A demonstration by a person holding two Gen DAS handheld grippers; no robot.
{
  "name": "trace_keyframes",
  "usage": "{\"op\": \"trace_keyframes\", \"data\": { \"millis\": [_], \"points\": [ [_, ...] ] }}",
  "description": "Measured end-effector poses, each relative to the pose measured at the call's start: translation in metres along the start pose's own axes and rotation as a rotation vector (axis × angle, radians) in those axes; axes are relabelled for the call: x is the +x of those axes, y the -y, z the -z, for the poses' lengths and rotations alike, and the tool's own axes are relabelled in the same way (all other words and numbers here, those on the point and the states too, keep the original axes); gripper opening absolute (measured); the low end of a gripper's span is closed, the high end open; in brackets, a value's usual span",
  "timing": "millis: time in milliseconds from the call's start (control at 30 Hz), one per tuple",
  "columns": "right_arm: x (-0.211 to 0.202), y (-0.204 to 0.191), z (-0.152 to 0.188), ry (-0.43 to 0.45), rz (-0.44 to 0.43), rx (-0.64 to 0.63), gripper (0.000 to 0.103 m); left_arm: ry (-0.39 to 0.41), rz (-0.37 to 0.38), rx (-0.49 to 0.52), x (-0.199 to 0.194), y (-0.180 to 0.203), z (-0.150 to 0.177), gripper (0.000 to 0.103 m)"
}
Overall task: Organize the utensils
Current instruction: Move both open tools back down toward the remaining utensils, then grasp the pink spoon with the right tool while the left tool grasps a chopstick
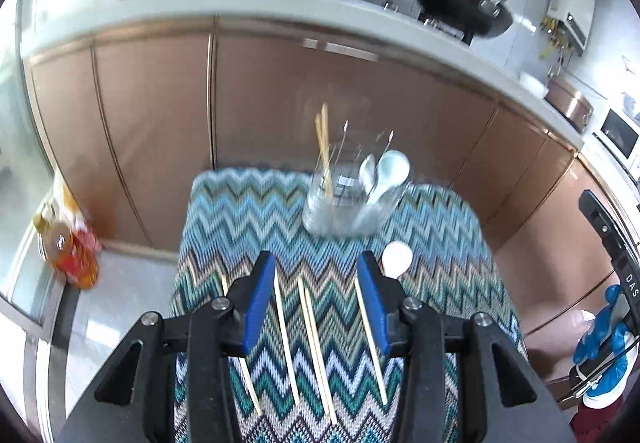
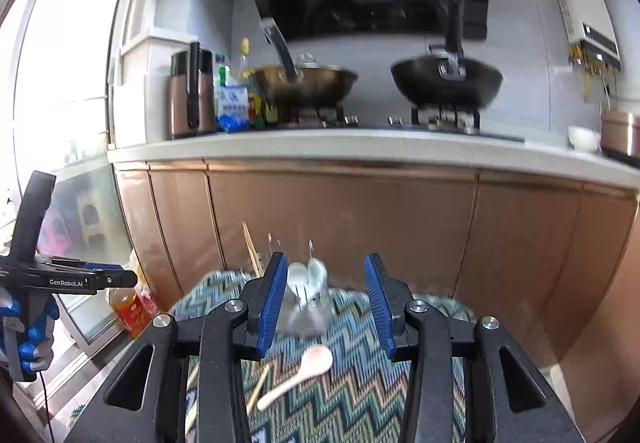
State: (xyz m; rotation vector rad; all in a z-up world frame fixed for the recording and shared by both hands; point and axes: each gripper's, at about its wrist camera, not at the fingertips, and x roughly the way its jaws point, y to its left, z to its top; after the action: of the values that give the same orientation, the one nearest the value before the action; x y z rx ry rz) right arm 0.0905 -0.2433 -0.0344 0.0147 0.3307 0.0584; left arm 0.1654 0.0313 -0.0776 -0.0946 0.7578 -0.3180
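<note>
The left tongs [image 1: 316,299] hang low over the table [image 1: 240,211], about half open, with nothing in them. Loose chopsticks [image 1: 314,347] lie on the zigzag cloth right under them, side by side, running from 6 o'clock toward 12 o'clock. Two or three sit in the gap between the blue pads and one more lies out at each side. A pale spoon [image 1: 396,261] lies at 1 o'clock, touching the tip of the right-side pad as the left camera sees it.

The right tongs [image 2: 326,303] are partly open too and hold nothing. From them, the same spoon lies just ahead at 6 o'clock.

Farther out at 12 o'clock stands the glass holder [image 1: 344,203]. It already has some chopsticks, a few thin metal sticks and two white spoons in it. So I think the job is partly done, and the loose chopsticks and one spoon are left.

The table is small. Its left edge drops to the floor, where a bottle [image 1: 70,251] stands at 9 o'clock. The holder stands near the far edge, with brown cupboards [image 1: 160,103] behind it. There is open room above the cloth to lift things.
</note>
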Motion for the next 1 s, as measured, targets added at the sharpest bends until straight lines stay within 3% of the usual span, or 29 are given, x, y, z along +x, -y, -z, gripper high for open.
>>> {"op": "trace_keyframes", "data": {
  "millis": [467,700,1000],
  "points": [
    [0.056,0.037,0.068,-0.191,-0.043,0.105,0.04,-0.232,0.018,-0.026,0.097,-0.019,0.027,0.04],
    [0.098,0.045,0.093,-0.291,-0.086,0.149,0.04,-0.377,0.011,-0.04,0.154,-0.019,0.031,0.028],
    [0.134,0.05,0.113,-0.358,-0.109,0.165,0.04,-0.472,-0.003,-0.074,0.201,-0.019,0.023,0.021]
  ]
}}
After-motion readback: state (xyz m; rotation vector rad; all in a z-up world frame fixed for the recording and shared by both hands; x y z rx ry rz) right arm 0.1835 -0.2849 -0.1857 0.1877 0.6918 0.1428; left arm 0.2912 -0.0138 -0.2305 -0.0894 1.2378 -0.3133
